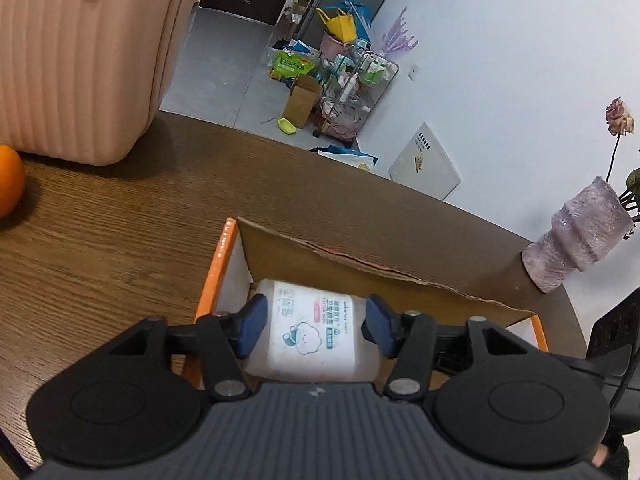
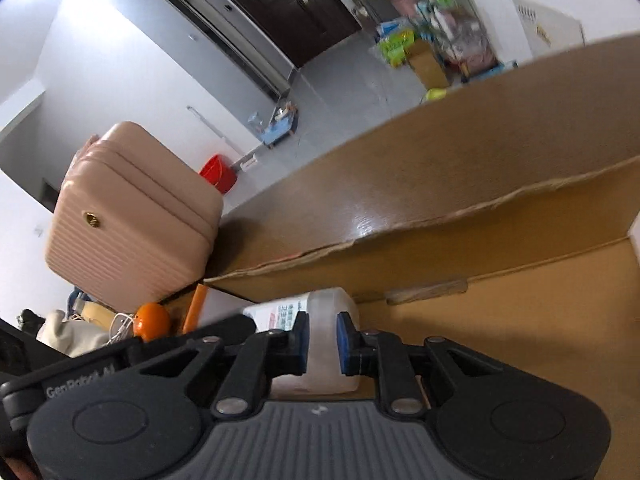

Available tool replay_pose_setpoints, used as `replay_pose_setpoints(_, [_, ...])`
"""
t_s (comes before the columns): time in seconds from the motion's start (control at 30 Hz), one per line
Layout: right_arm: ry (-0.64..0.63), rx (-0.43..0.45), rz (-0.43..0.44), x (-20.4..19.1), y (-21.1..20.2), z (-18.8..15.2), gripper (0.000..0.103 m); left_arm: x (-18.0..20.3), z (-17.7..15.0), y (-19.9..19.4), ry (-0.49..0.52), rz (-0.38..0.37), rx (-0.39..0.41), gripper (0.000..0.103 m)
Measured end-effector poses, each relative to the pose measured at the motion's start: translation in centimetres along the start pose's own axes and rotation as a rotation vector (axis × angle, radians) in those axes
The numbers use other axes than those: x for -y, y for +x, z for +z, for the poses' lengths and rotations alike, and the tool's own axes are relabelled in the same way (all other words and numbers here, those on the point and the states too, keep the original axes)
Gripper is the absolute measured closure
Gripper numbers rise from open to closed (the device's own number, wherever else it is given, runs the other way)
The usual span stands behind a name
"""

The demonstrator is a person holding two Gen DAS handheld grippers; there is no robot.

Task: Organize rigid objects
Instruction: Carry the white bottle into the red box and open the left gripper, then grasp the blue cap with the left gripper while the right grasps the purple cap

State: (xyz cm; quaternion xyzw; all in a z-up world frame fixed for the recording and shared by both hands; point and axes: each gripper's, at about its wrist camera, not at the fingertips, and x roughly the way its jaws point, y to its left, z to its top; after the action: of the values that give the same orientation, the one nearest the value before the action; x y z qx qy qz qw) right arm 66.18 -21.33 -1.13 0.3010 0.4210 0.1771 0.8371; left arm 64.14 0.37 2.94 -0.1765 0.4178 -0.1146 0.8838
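A: What is under me?
B: I am over a dark brown wood-grain table [image 1: 120, 248]. Beyond its far edge runs a pale grey tiled floor [image 1: 224, 64].

A: Walls?
B: Plain white wall [image 1: 500, 60], evenly lit. A dark brown panelled door [image 2: 288, 8] stands at the far end.

A: Furniture?
B: A wire trolley crammed with bottles and packets [image 1: 360, 80] stands against the wall, an open brown cardboard carton [image 1: 302, 100] beside it. A flat white board [image 1: 426, 162] leans on the wall nearby.

"GenRobot" on right gripper [image 2: 322, 346] body
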Motion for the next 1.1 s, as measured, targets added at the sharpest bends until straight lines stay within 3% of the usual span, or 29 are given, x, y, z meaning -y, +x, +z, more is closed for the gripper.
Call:
replay_pose_setpoints(0.07, [-0.032, 0.018, -0.013, -0.5, -0.3, -0.3, 0.087, 0.3, -0.2, -0.9, 0.027, -0.023, 0.009, 0.038])
replay_pose_setpoints(0.17, [-0.078, 0.048, -0.024, -1.4, -3.0, -0.4, 0.087, 0.7, -0.6, -3.6, 0.088, 0.002, 0.045, 0.033])
replay_pose_setpoints(0.23, [-0.118, 0.074, -0.028, -1.9, -5.7, -0.7, 0.086, 0.9, -1.3, -6.2, 0.125, -0.004, 0.071, 0.028])
replay_pose_setpoints(0.27, [-0.152, 0.093, -0.037, -2.1, -7.6, -1.1, 0.084, 1.1, -1.6, -7.3, 0.147, 0.008, 0.086, 0.020])
replay_pose_setpoints(0.33, [-0.222, 0.132, -0.073, -2.5, -10.8, -1.8, 0.072, 1.4, -2.9, -9.9, 0.222, 0.067, 0.148, 0.013])
replay_pose_setpoints(0.43, [-0.343, 0.151, -0.157, -3.1, -14.6, -3.6, 0.062, 1.4, -5.0, -13.2, 0.312, 0.132, 0.198, 0.008])
replay_pose_setpoints(0.63, [-0.473, 0.248, -0.348, -3.0, -21.9, -9.5, 0.042, 0.0, -10.0, -19.8, 0.340, 0.135, 0.272, 0.000])
replay_pose_setpoints(0.87, [-0.516, 0.321, -0.336, -3.7, -26.3, -17.3, 0.032, -0.7, -17.6, -25.4, 0.371, 0.157, 0.336, 0.000])
replay_pose_setpoints(1.0, [-0.553, 0.371, -0.321, -3.8, -29.4, -22.1, 0.021, -0.6, -22.2, -27.5, 0.388, 0.177, 0.370, 0.000])
replay_pose_setpoints(1.1, [-0.570, 0.425, -0.326, -4.0, -31.6, -26.1, 0.021, 0.0, -26.1, -29.7, 0.429, 0.177, 0.423, 0.000])
